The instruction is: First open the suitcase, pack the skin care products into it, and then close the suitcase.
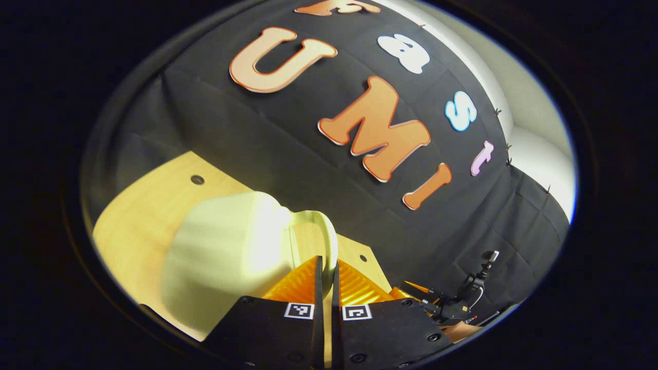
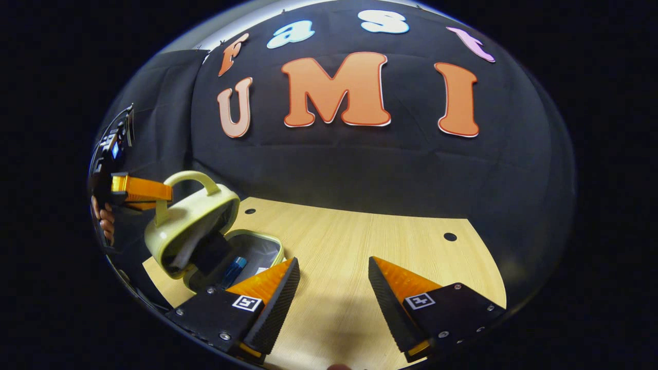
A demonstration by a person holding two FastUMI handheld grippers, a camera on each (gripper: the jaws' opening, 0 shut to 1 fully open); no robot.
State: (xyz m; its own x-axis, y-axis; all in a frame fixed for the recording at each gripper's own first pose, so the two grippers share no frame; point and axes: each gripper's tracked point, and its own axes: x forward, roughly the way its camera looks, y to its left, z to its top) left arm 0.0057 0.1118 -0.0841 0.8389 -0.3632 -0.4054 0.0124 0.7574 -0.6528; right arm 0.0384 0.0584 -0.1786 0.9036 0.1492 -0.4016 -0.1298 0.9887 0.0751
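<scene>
Your left gripper (image 1: 325,267) had its jaws nearly closed on the rim of the suitcase lid (image 1: 231,257), low centre of the left gripper view; whether both fingers truly pressed, I couldn't tell. Your right gripper (image 2: 334,272) hung with jaws wide and empty over the table (image 2: 360,231). The suitcase (image 2: 205,231) sat lower left in the right gripper view, lid half raised, a blue skin care product (image 2: 234,270) inside. Risk: that thin edge hold could slip and the lid drop crooked, or pinch the grey lining (image 2: 259,254).
</scene>
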